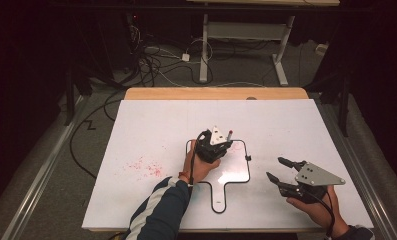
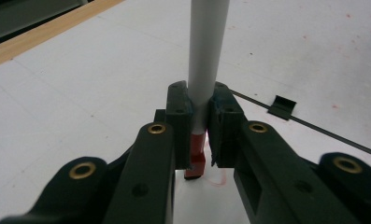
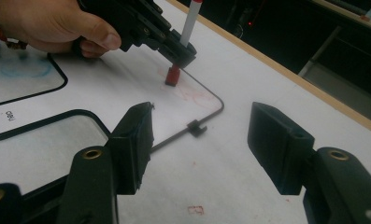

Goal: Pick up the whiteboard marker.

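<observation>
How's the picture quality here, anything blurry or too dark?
High view: the white board is evenly lit, while the floor and room edges fall into deep shadow. Left gripper view: the marker and near fingers look soft, close to the lens. Right gripper view: its own fingers are dark and slightly blurred; the background is murky.

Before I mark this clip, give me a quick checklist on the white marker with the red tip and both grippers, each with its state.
1. Left gripper shut on the white marker with the red tip: ok.
2. Marker upright, tip down: ok.
3. Tip inside the black-framed whiteboard: ok.
4. Tip touching the board: cannot tell.
5. Right gripper open, holding nothing: ok.
6. Right gripper apart from the marker: ok.
</observation>
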### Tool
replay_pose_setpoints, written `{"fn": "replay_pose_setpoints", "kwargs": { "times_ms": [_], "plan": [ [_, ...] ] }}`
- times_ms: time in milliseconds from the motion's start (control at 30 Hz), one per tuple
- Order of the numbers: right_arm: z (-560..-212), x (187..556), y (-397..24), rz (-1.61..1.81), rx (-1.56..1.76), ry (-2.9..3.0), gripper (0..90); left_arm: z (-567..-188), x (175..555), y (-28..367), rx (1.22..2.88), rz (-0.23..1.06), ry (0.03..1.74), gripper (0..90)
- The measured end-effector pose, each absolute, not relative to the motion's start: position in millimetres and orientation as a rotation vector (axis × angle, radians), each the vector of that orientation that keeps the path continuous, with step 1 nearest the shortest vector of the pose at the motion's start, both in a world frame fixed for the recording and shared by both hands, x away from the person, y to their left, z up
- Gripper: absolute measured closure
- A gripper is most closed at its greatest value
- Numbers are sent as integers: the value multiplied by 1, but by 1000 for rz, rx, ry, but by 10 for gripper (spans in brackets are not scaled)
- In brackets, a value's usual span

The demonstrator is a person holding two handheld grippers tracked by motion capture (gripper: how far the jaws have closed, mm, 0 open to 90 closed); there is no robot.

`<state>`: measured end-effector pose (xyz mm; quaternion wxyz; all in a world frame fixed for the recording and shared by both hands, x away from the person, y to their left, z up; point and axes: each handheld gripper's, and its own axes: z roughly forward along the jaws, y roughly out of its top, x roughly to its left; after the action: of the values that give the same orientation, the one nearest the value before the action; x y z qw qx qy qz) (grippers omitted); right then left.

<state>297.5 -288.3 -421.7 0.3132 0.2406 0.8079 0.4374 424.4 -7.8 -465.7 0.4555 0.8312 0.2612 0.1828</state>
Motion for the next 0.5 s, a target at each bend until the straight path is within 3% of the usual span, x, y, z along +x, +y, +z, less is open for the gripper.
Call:
{"fn": "replay_pose_setpoints", "kwargs": {
  "times_ms": [300, 500],
  "plan": [
    [-421, 296, -290, 1148, 649, 2124, 412, -466, 430, 29, 2052, 476, 735, 785],
    [-421, 297, -289, 1144, 649, 2128, 410, -469, 423, 30, 2040, 460, 729, 785]
  ]
}}
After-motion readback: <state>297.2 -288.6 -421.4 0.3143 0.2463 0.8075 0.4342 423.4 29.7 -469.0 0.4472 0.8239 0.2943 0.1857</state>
